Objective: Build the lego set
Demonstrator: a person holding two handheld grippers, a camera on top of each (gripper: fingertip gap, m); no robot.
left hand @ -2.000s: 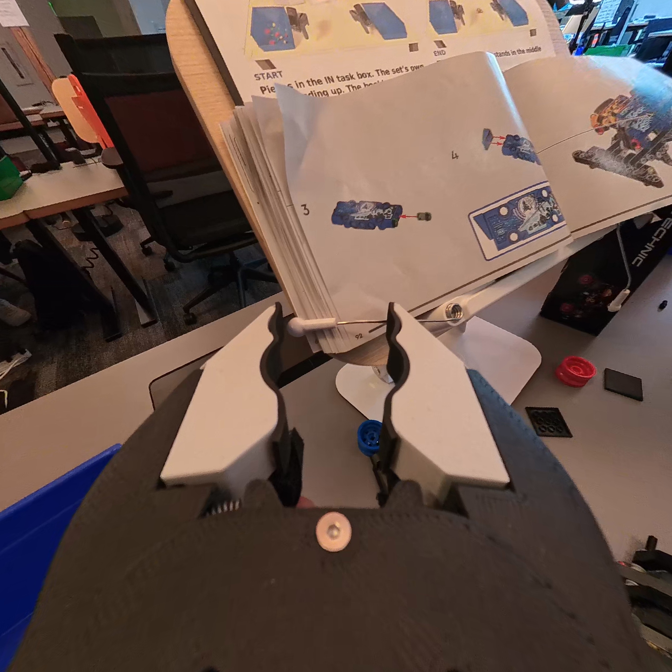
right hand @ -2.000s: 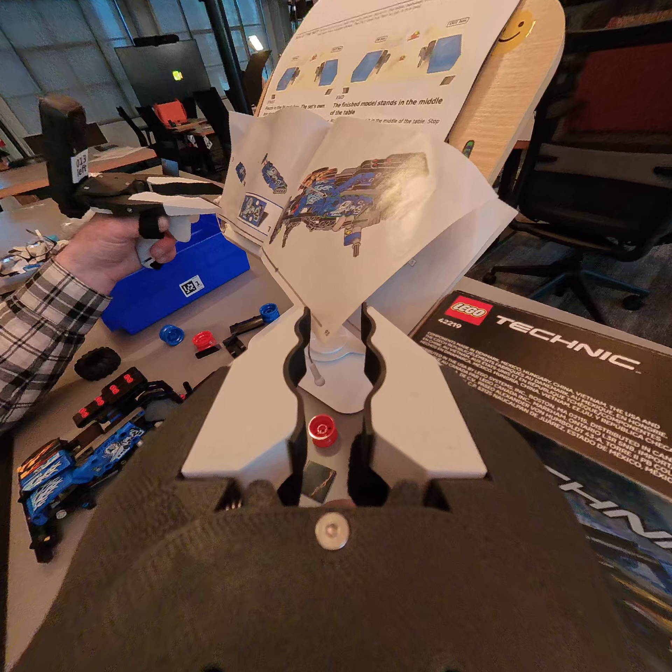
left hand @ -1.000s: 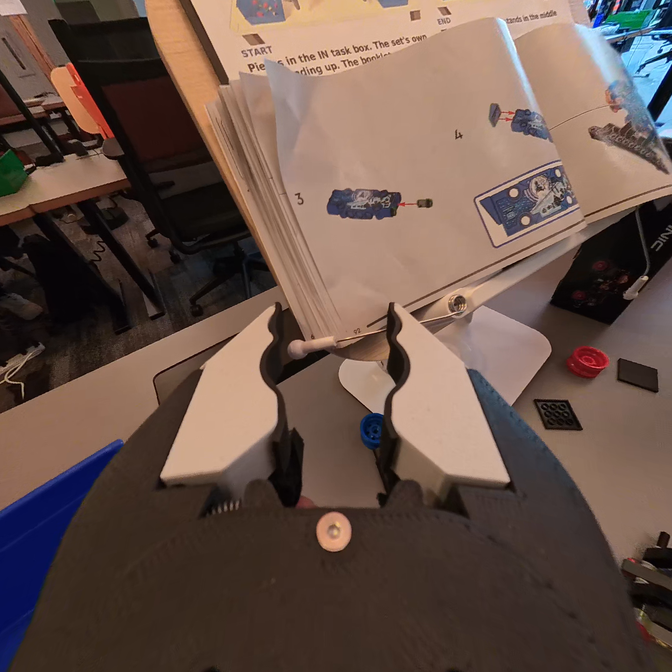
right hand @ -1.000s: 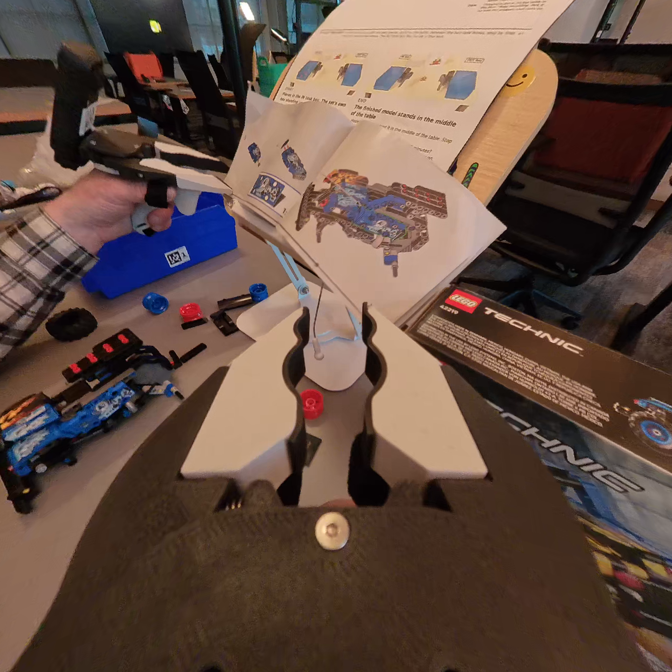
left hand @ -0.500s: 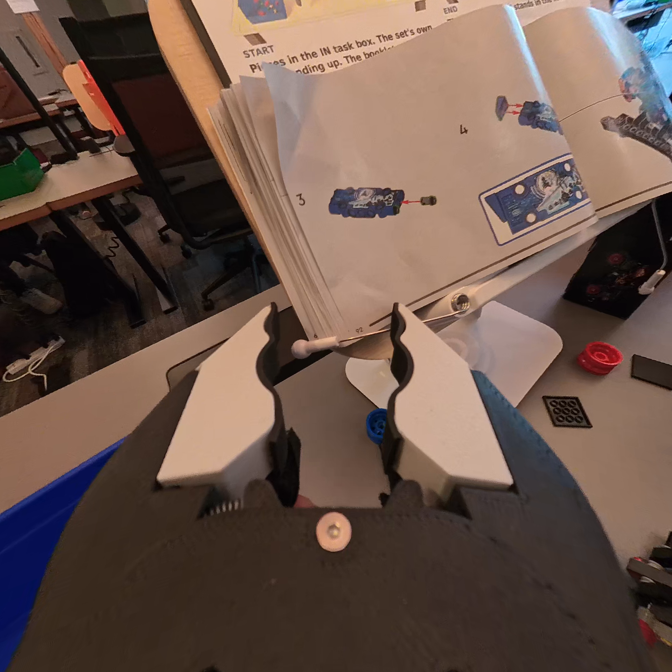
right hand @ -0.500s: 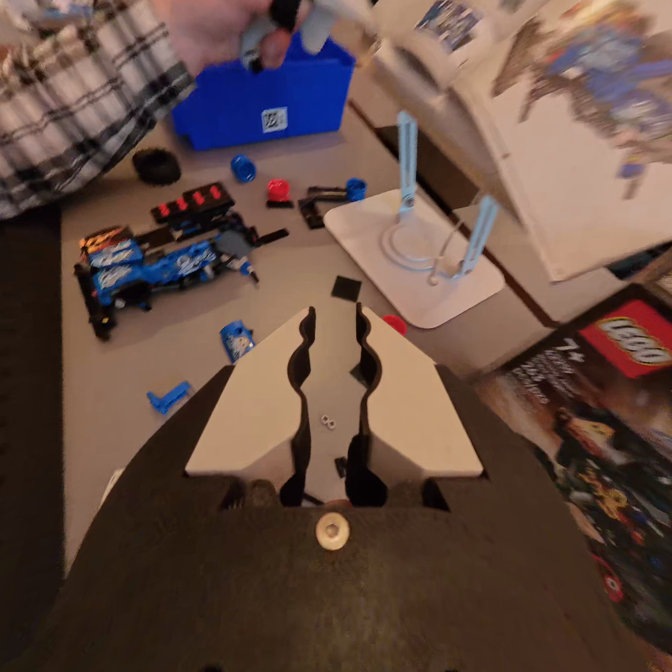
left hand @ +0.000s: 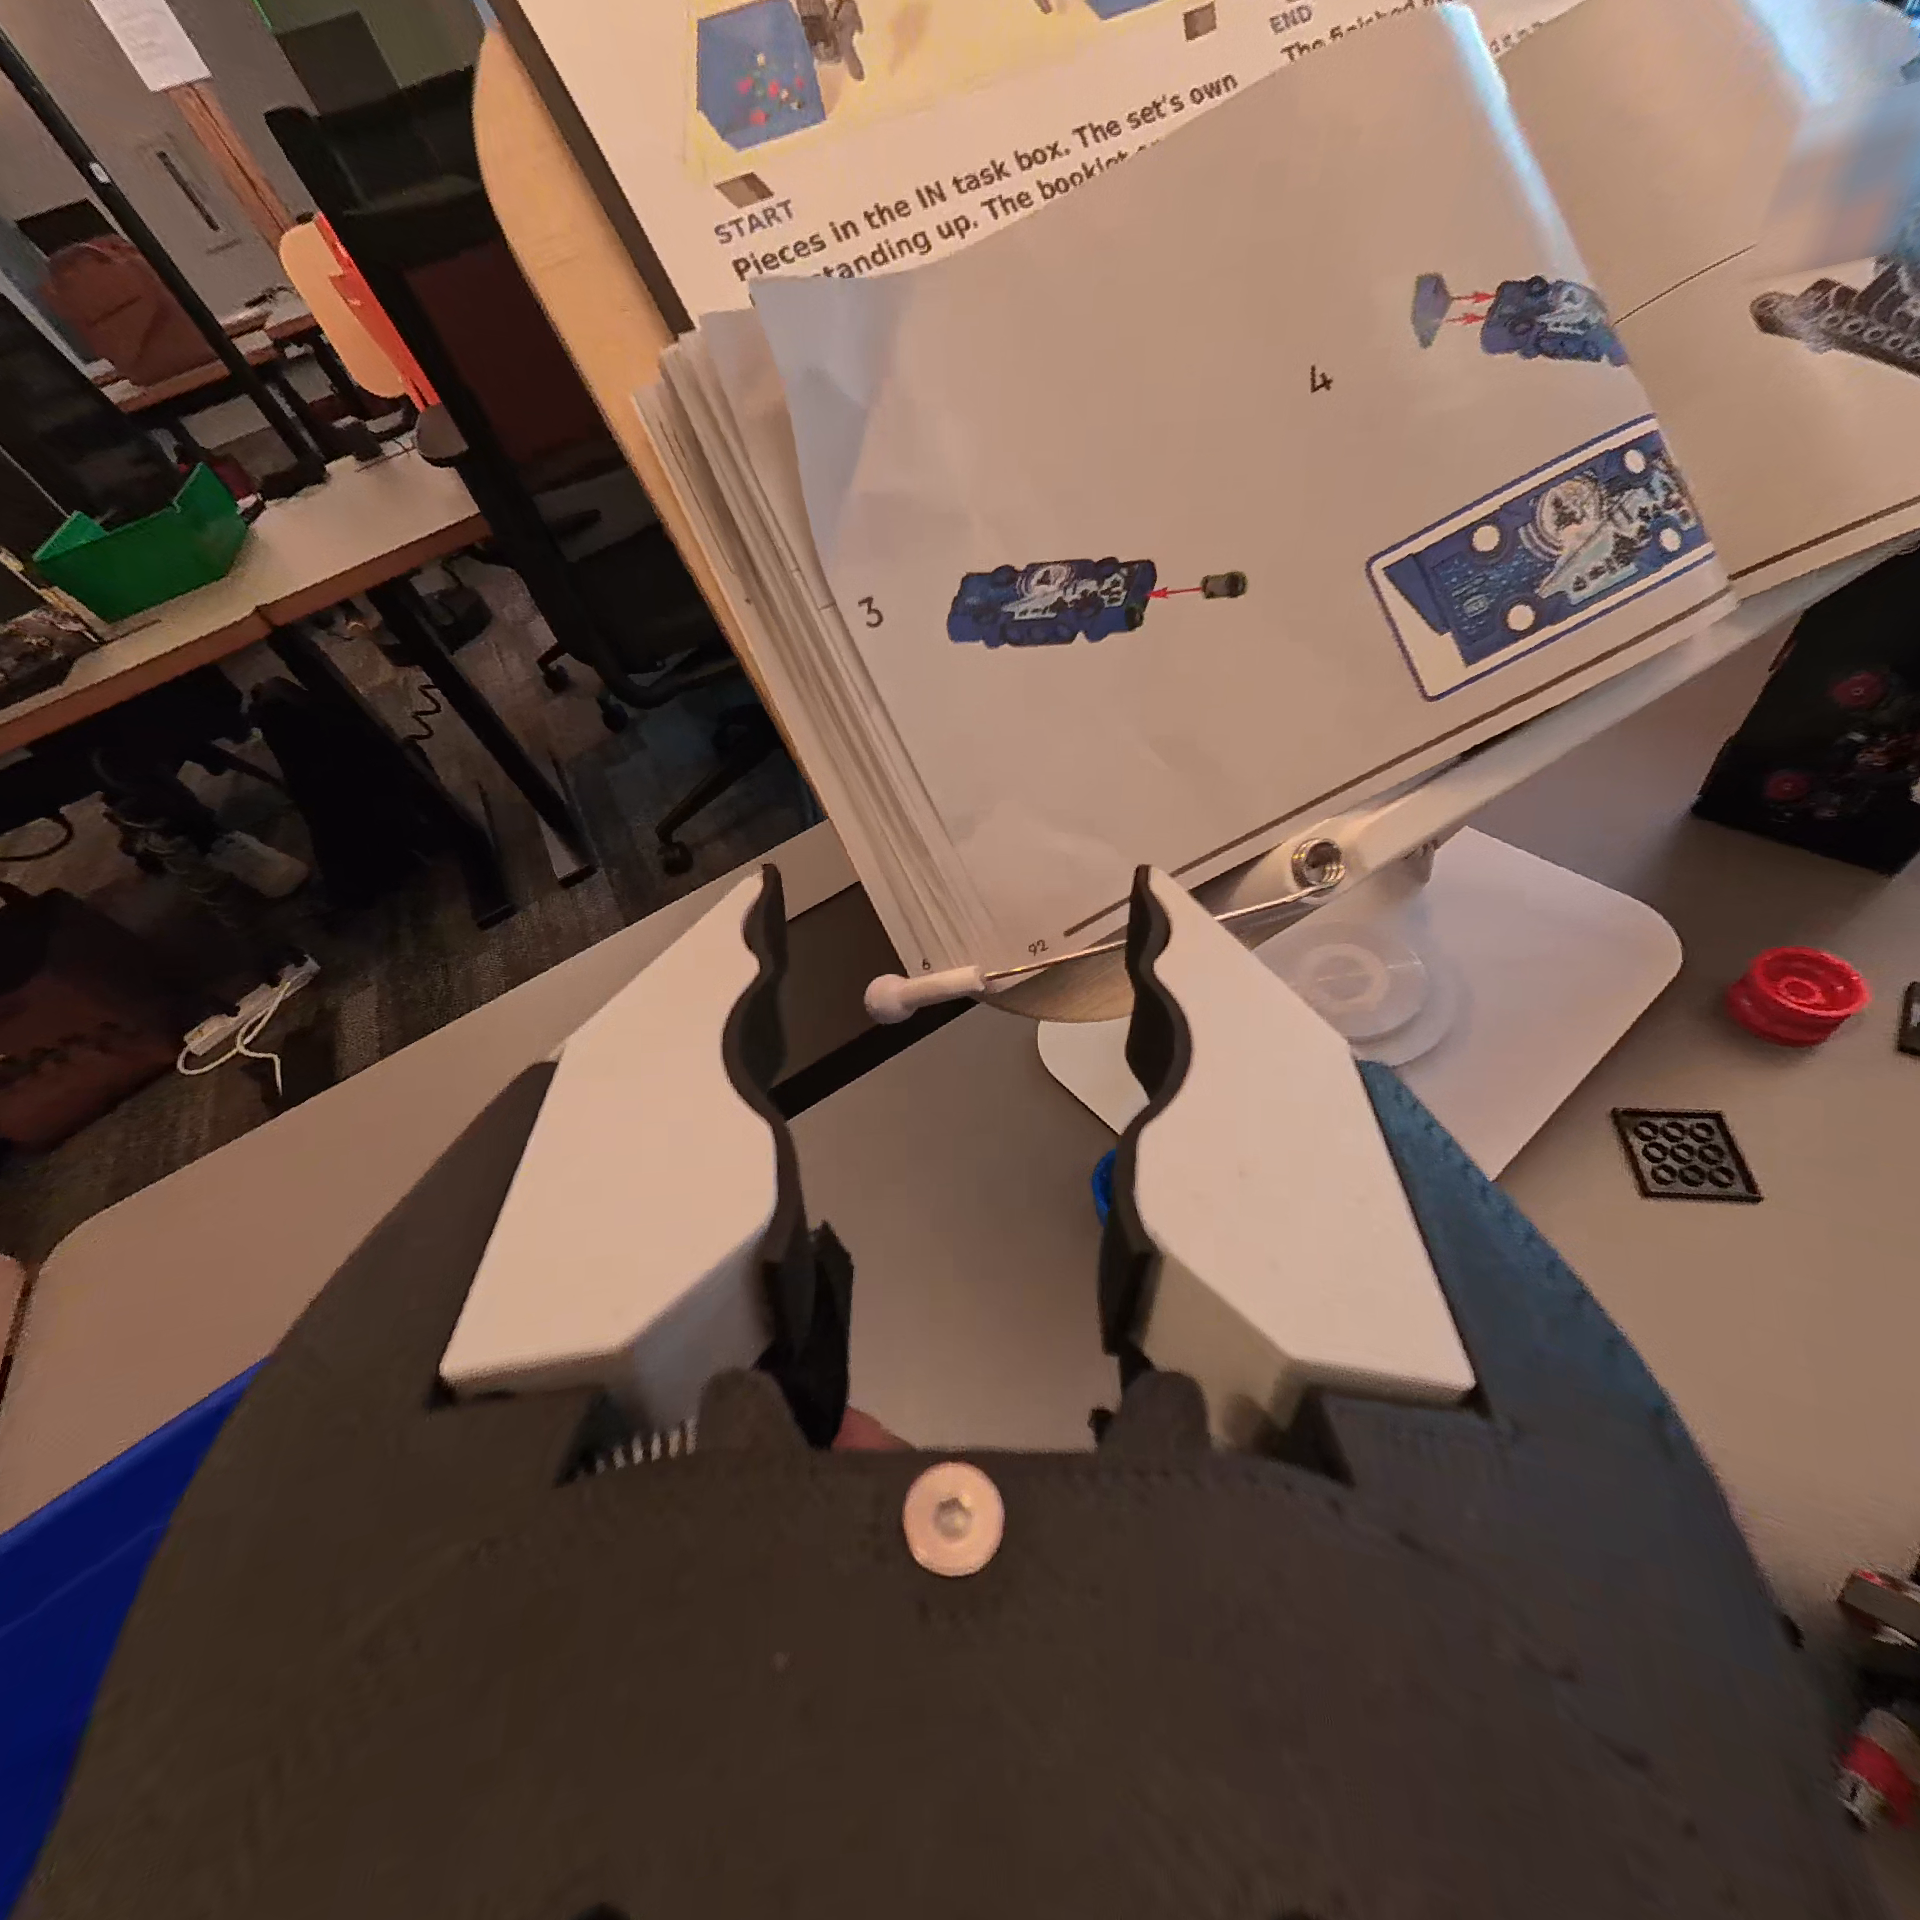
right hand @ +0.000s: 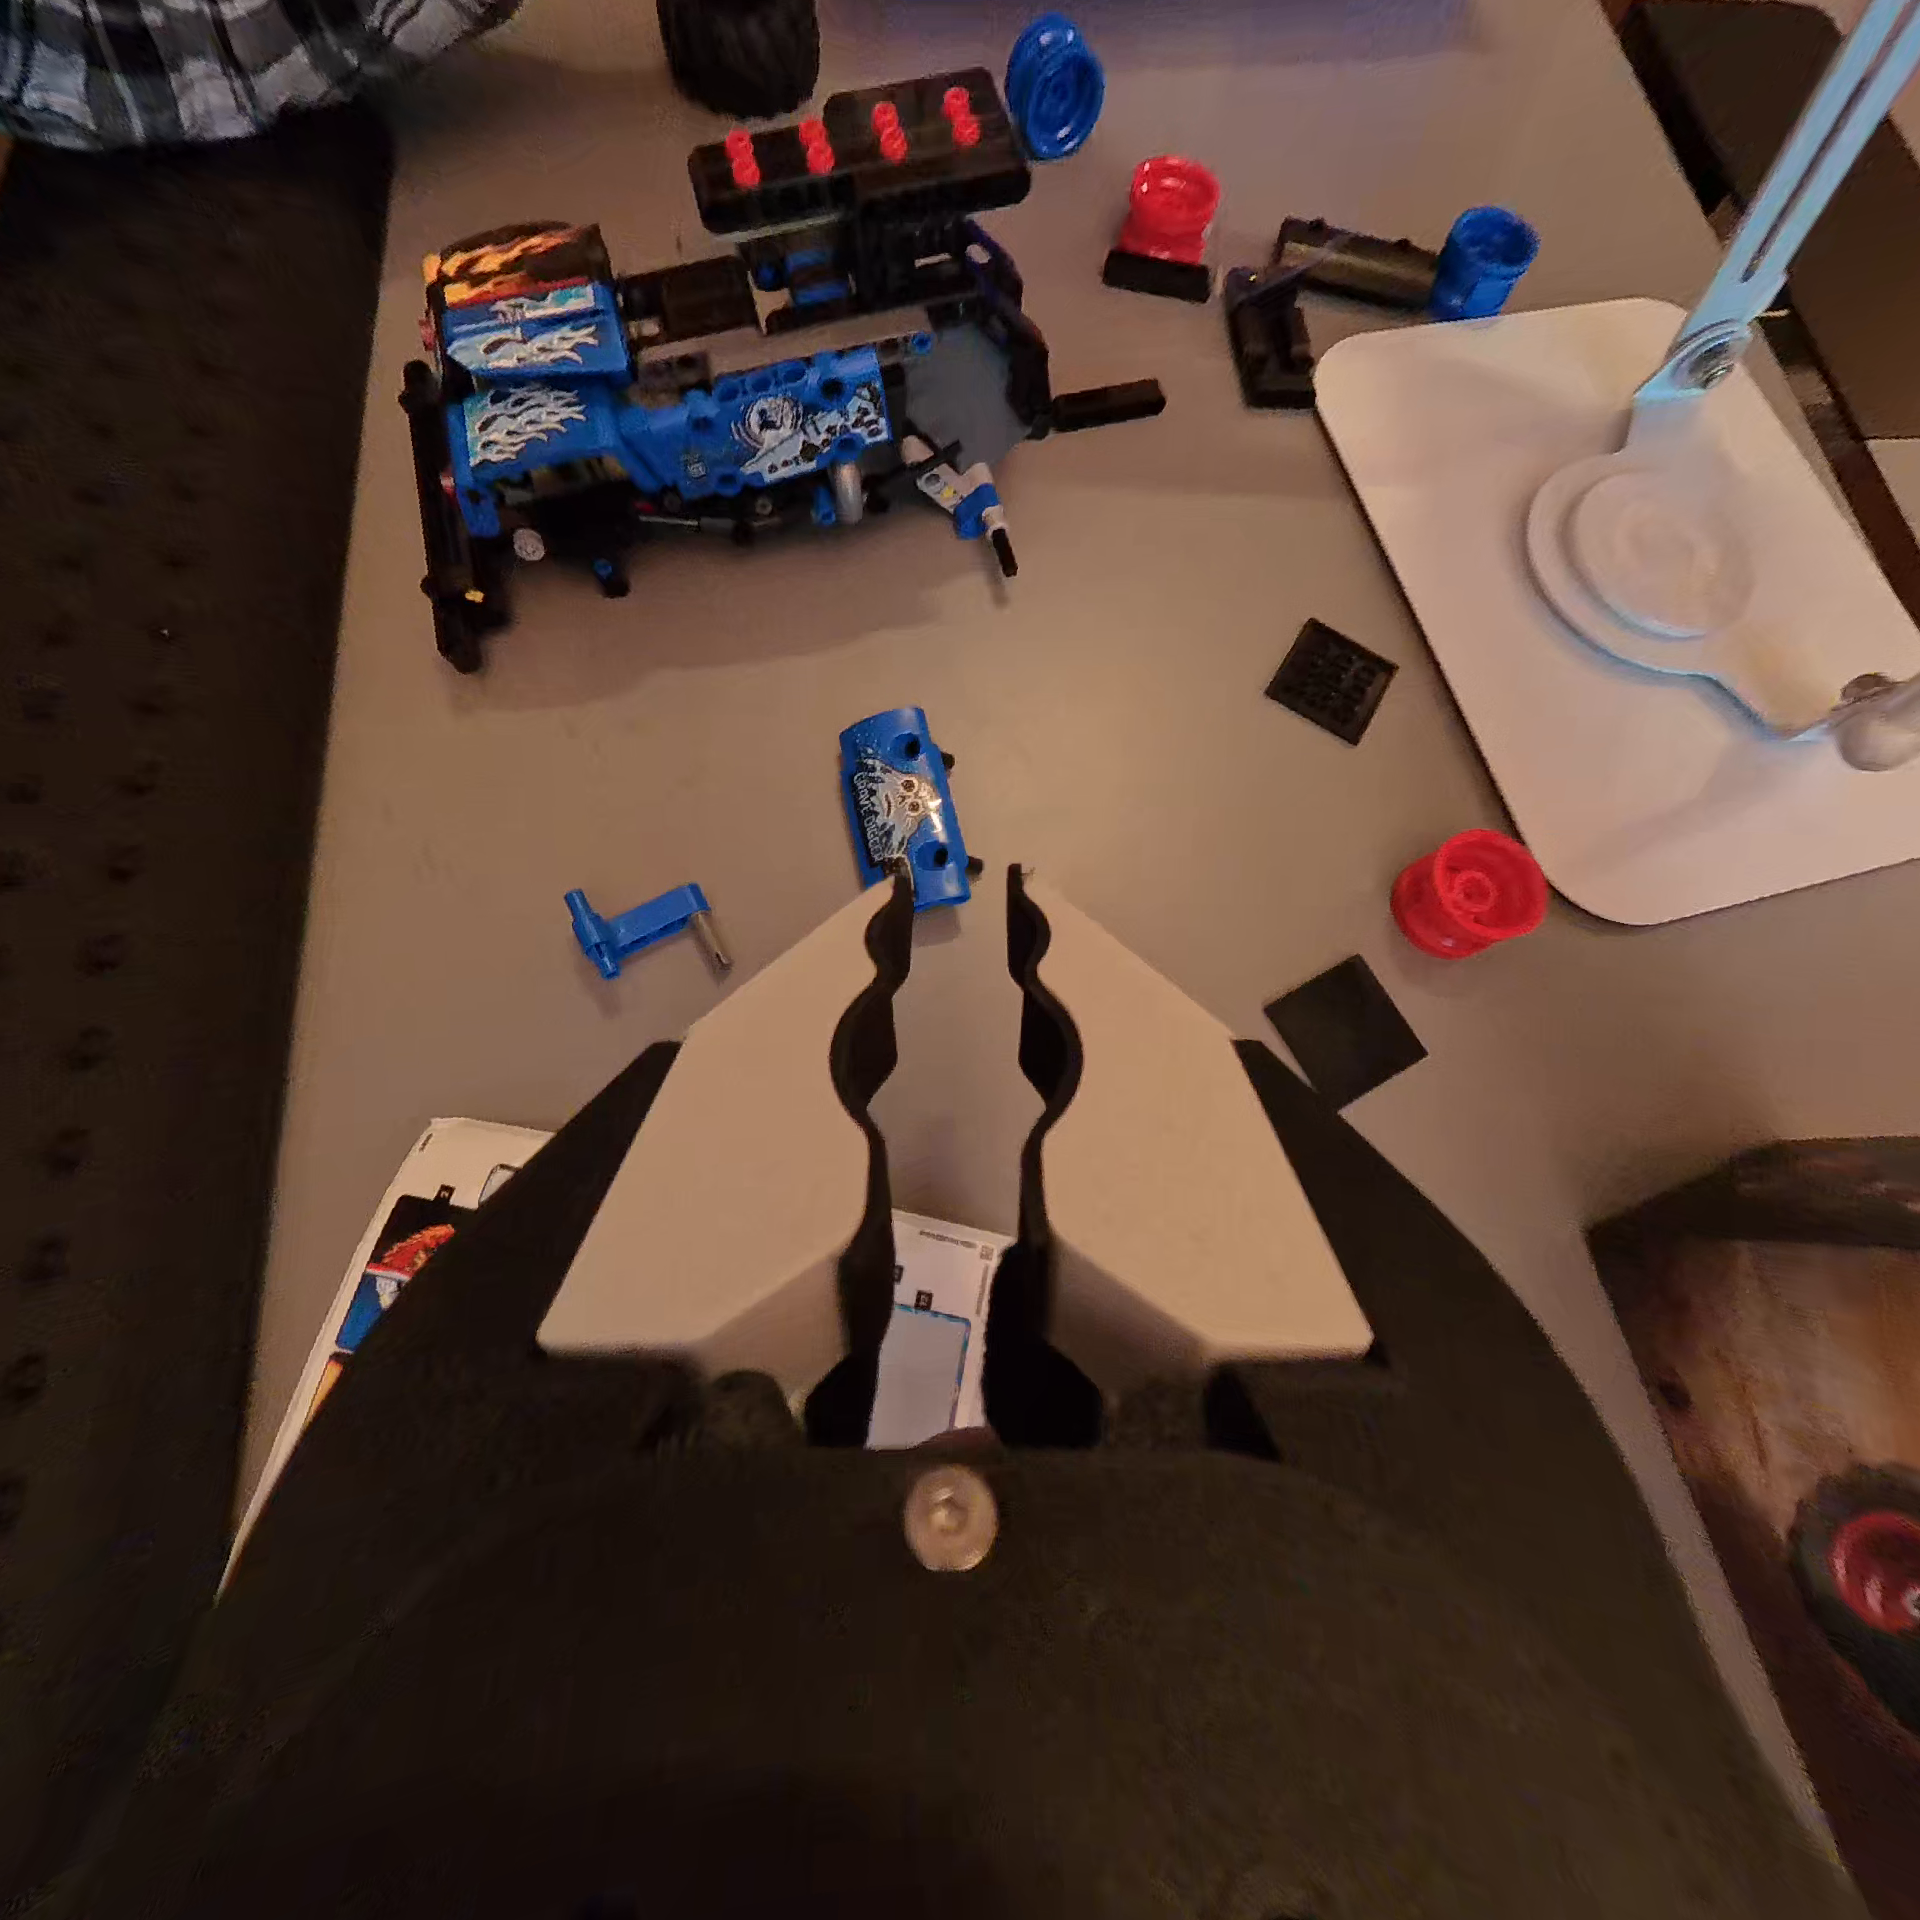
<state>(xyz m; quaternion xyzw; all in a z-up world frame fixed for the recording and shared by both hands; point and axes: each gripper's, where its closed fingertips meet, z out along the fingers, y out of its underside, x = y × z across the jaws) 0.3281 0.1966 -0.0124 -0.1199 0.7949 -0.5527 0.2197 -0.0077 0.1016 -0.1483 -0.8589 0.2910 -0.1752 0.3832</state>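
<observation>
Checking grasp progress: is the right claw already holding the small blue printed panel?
No, the right claw is open and empty, just short of the blue panel lying on the table.

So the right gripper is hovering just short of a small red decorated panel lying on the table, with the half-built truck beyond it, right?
Not quite: the panel is blue, not red. The right wrist view shows it lying on the table just ahead of the right gripper, with the half-built truck beyond.
</observation>
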